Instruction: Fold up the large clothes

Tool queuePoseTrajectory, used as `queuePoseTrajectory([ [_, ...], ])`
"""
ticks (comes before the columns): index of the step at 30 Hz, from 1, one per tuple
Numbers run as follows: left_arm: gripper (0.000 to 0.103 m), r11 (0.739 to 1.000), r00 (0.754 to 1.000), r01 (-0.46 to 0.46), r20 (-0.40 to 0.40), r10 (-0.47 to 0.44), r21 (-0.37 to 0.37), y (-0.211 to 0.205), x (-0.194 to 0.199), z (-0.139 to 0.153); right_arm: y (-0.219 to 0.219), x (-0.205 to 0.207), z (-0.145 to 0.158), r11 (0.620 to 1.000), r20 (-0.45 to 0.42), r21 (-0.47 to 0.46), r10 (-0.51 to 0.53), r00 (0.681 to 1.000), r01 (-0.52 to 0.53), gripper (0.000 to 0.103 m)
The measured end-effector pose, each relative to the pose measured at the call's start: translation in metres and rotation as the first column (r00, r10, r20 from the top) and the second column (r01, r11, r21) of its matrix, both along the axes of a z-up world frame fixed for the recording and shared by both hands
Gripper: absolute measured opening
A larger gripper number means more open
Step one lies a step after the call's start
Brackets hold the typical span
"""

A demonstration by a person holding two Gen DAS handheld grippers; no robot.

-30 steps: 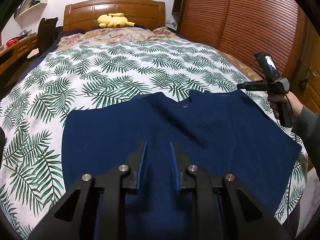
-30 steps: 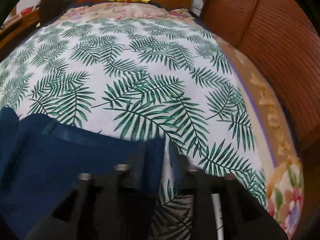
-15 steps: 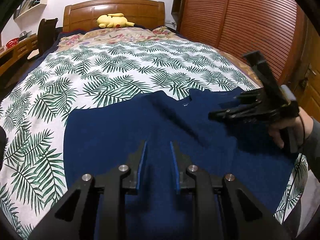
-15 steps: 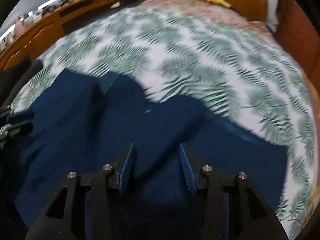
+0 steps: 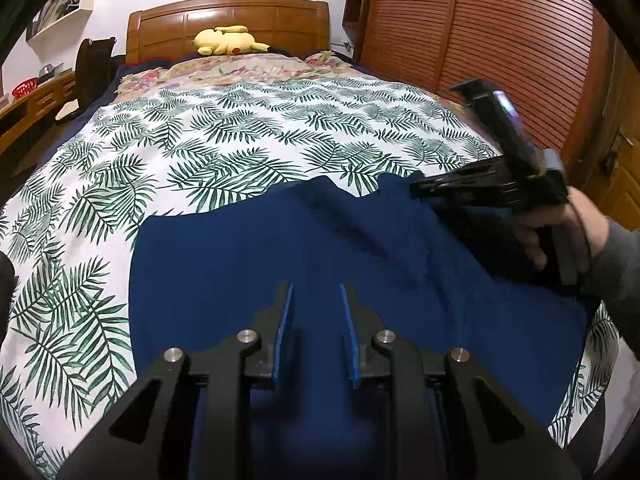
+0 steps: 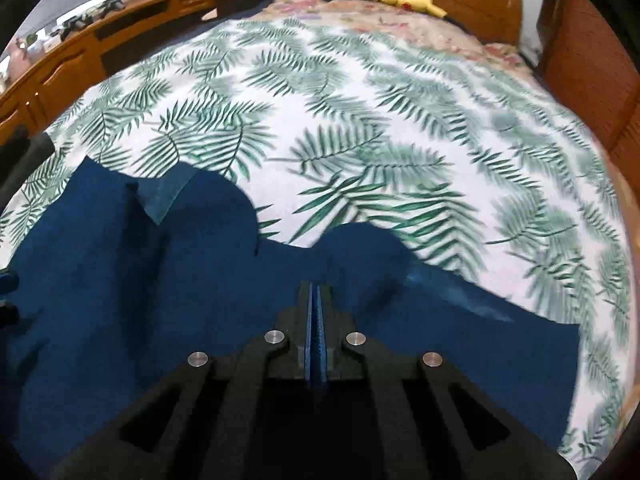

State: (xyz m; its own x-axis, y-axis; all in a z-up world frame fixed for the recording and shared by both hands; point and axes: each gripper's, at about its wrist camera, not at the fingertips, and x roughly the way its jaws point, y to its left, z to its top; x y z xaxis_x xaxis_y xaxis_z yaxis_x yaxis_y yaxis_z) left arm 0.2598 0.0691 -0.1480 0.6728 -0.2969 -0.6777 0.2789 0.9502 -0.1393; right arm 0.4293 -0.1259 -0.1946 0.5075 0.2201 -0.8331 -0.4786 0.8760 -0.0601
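The dark blue garment (image 5: 320, 264) is lying spread across the near part of the bed (image 5: 240, 140), on the palm-leaf bedspread, and I am judging the folding as barely begun: one fold looks laid over, the collar end toward the headboard is rumpled, and the rest is still to be squared and folded smaller. My right gripper (image 6: 316, 304) is hovering over the upper edge of the cloth, and its jaws have just been closing; they are now standing pressed together, and I cannot see any cloth caught between them. My left gripper (image 5: 316, 304) is waiting over the middle of the garment with its jaws a little apart, nothing between them. A yellow plush toy (image 5: 224, 40) is resting by the headboard. I am seeing no basket or box for the clothes; a small red bowl-like thing (image 5: 24, 89) is sitting on the side desk, contents unclear.
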Motion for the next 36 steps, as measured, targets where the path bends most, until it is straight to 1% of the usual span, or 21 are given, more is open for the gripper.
queuePoseTrajectory([
  [2, 0.021, 1.0, 1.0, 0.003, 0.009, -0.003, 0.0, 0.0, -0.002, 0.002, -0.012, -0.009, 0.01, 1.0, 0.011, -0.011, -0.026, 1.0, 0.026, 0.022],
  [3, 0.021, 1.0, 1.0, 0.004, 0.013, -0.004, 0.001, -0.001, -0.003, 0.003, -0.02, -0.016, 0.016, 0.999, 0.016, -0.012, -0.032, 0.999, 0.032, 0.047],
  [4, 0.021, 1.0, 1.0, 0.008, 0.021, -0.008, 0.003, -0.002, -0.005, 0.005, -0.031, -0.026, 0.022, 0.999, 0.032, -0.016, -0.04, 0.999, 0.041, 0.061],
  [6, 0.021, 1.0, 0.999, 0.016, 0.034, -0.016, 0.005, -0.003, -0.008, 0.009, -0.048, -0.045, 0.029, 0.998, 0.052, -0.022, -0.054, 0.997, 0.055, 0.061],
  [8, 0.021, 0.999, 0.998, 0.034, 0.046, -0.035, 0.006, -0.007, -0.013, 0.013, -0.07, -0.067, 0.033, 0.997, 0.038, -0.016, -0.072, 0.997, 0.073, 0.061],
  [12, 0.021, 0.997, 0.994, 0.073, 0.075, -0.073, 0.005, -0.015, -0.025, 0.022, -0.103, -0.109, 0.036, 0.994, 0.043, -0.022, -0.109, 0.993, 0.11, 0.061],
  [17, 0.026, 0.994, 0.99, 0.105, 0.095, -0.105, 0.01, -0.028, -0.04, 0.027, -0.134, -0.154, 0.037, 0.988, 0.043, -0.015, -0.151, 0.988, 0.152, 0.061],
  [21, 0.03, 0.992, 0.987, 0.126, 0.095, -0.127, 0.014, -0.037, -0.054, 0.025, -0.148, -0.176, 0.034, 0.986, 0.034, 0.0, -0.168, 0.985, 0.168, 0.061],
  [26, 0.034, 0.991, 0.987, 0.131, 0.087, -0.133, 0.023, -0.046, -0.069, 0.022, -0.159, -0.195, 0.028, 0.984, 0.016, 0.014, -0.175, 0.984, 0.175, 0.061],
  [28, 0.035, 0.991, 0.987, 0.131, 0.085, -0.134, 0.032, -0.051, -0.076, 0.022, -0.163, -0.199, 0.027, 0.982, 0.014, 0.021, -0.187, 0.982, 0.187, 0.067],
  [31, 0.037, 0.991, 0.987, 0.13, 0.088, -0.133, 0.039, -0.054, -0.087, 0.024, -0.167, -0.204, 0.025, 0.979, 0.006, 0.036, -0.201, 0.98, 0.201, 0.072],
  [36, 0.039, 0.991, 0.987, 0.127, 0.092, -0.131, 0.052, -0.057, -0.102, 0.027, -0.172, -0.212, 0.025, 0.975, -0.008, 0.067, -0.211, 0.977, 0.211, 0.073],
])
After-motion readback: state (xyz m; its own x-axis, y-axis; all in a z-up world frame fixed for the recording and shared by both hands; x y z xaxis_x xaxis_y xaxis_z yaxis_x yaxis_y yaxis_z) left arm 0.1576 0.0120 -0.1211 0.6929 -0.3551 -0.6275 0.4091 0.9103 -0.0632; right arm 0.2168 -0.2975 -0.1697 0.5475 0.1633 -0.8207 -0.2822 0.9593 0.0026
